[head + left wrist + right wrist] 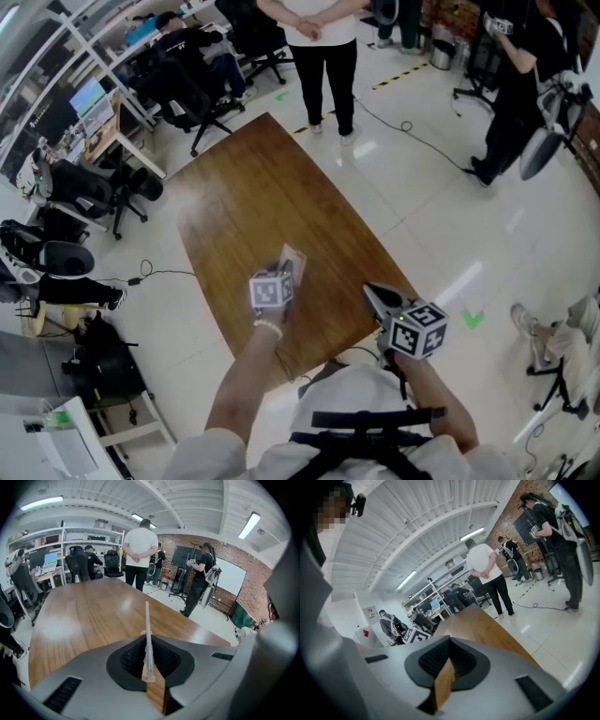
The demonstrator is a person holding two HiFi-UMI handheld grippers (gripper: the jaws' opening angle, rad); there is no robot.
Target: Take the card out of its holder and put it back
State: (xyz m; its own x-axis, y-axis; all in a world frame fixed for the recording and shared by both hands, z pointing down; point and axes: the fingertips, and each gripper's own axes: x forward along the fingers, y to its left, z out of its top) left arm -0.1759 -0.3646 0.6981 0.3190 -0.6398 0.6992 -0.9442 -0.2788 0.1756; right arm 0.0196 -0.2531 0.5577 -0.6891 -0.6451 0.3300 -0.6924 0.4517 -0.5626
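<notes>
The card holder (292, 262), a pale flat sleeve with the card in it, is lifted above the brown wooden table (272, 187) near its front end. My left gripper (286, 274) is shut on it. In the left gripper view the holder (147, 625) stands edge-on as a thin upright strip pinched between the dark pads (129, 660) of the left gripper (148, 663). My right gripper (377, 296) hovers to the right over the table's near corner, apart from the holder. Its jaws meet with nothing between them in the right gripper view (449, 660).
A person in a white top (319, 47) stands at the table's far end and another in black (511, 84) at the right. Office chairs (187, 94) and desks line the left. A cable (412, 136) runs over the floor.
</notes>
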